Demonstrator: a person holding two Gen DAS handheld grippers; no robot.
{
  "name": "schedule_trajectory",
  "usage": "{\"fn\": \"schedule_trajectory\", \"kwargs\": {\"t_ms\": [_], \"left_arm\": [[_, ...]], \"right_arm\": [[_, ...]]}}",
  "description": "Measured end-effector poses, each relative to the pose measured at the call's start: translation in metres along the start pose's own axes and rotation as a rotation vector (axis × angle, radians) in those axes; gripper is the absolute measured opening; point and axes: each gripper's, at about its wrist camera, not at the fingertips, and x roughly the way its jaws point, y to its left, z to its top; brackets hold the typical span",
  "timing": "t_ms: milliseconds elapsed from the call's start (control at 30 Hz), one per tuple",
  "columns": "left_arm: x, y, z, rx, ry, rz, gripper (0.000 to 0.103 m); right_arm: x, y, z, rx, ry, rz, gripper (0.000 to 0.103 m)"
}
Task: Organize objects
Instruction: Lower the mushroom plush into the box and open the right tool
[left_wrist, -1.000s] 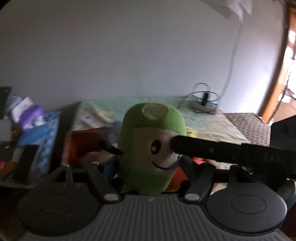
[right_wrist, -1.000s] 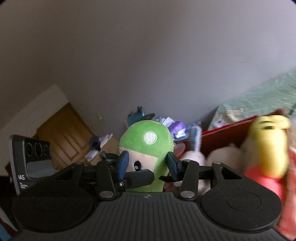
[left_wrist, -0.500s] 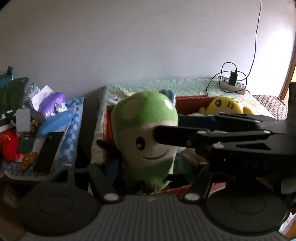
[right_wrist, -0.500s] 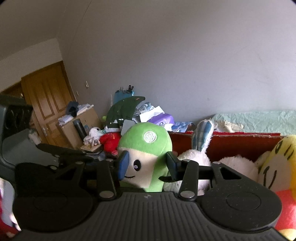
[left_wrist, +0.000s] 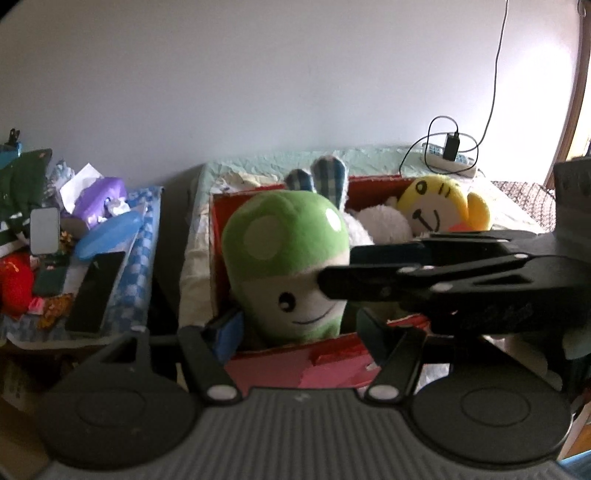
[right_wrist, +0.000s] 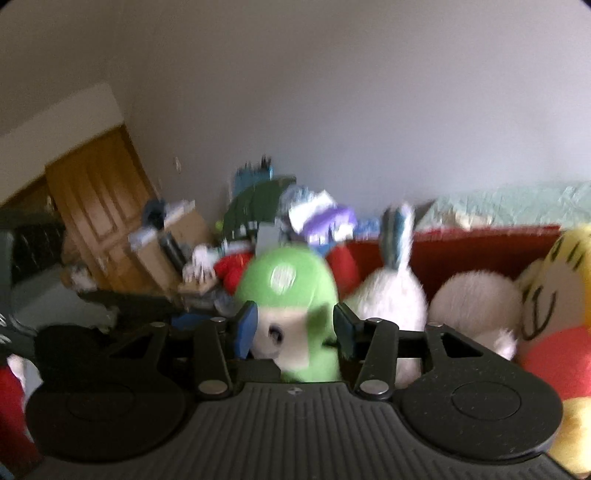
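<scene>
— Left first: our left gripper (left_wrist: 295, 325) now has its fingers spread either side of the green plush (left_wrist: 288, 266), not pinching it.

— And half a second back it was above the red box (left_wrist: 295, 354); now its base sits inside, beside the white bunny (right_wrist: 391, 291). Our right gripper (right_wrist: 291, 325) clamps it, so release looks next.

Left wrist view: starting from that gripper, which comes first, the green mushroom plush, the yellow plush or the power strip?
1. Green mushroom plush, between the left gripper's fingers, at the red box's near end.
2. Yellow plush, deeper in the box, to the right.
3. Power strip, beyond the box, by the wall.
</scene>
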Motion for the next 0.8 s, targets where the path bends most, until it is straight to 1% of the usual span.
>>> {"fn": "schedule_trajectory", "kwargs": {"t_ms": [100,133,167,200,267,300,333,367,433,500,633,733,800], "left_arm": [[-0.007,0.005,0.003,-0.02,-0.021,-0.01,0.069],[-0.009,0.007,0.005,-0.026,-0.028,-0.015,0.069],[-0.01,0.007,0.007,-0.031,-0.035,-0.02,0.069],[-0.01,0.007,0.008,-0.033,-0.041,-0.026,0.069],[-0.006,0.005,0.01,-0.025,-0.039,-0.023,0.07],[-0.004,0.003,0.01,-0.019,-0.038,-0.017,0.072],[-0.002,0.001,0.009,-0.013,-0.036,-0.016,0.073],[0.0,0.0,0.008,-0.009,-0.034,-0.014,0.073],[0.002,-0.001,0.007,-0.006,-0.033,-0.006,0.073],[0.005,0.001,0.006,-0.021,-0.019,-0.015,0.073],[0.01,0.005,0.001,-0.057,0.01,-0.035,0.073],[0.01,0.003,-0.003,-0.059,0.029,-0.05,0.073],[0.006,0.001,-0.004,-0.053,0.026,-0.039,0.073]], "right_arm": [[-0.003,0.0,0.012,0.058,-0.075,-0.004,0.049],[-0.001,0.001,0.017,0.071,-0.089,0.001,0.047],[0.001,0.002,0.02,0.078,-0.096,0.007,0.041],[0.005,0.004,0.023,0.077,-0.093,0.004,0.037],[0.013,0.009,0.022,0.057,-0.078,-0.012,0.033],[0.018,0.01,0.02,0.049,-0.063,-0.017,0.03],[0.022,0.01,0.018,0.047,-0.043,-0.025,0.028],[0.028,0.01,0.013,0.044,-0.006,-0.046,0.025],[0.032,0.008,0.005,0.037,0.016,-0.072,0.024],[0.032,0.005,0.001,0.049,0.022,-0.065,0.024],[0.029,0.004,0.0,0.027,0.037,-0.083,0.024],[0.03,-0.001,0.0,0.075,0.041,-0.095,0.026],[0.024,0.001,0.004,0.102,0.029,-0.089,0.027]]}}
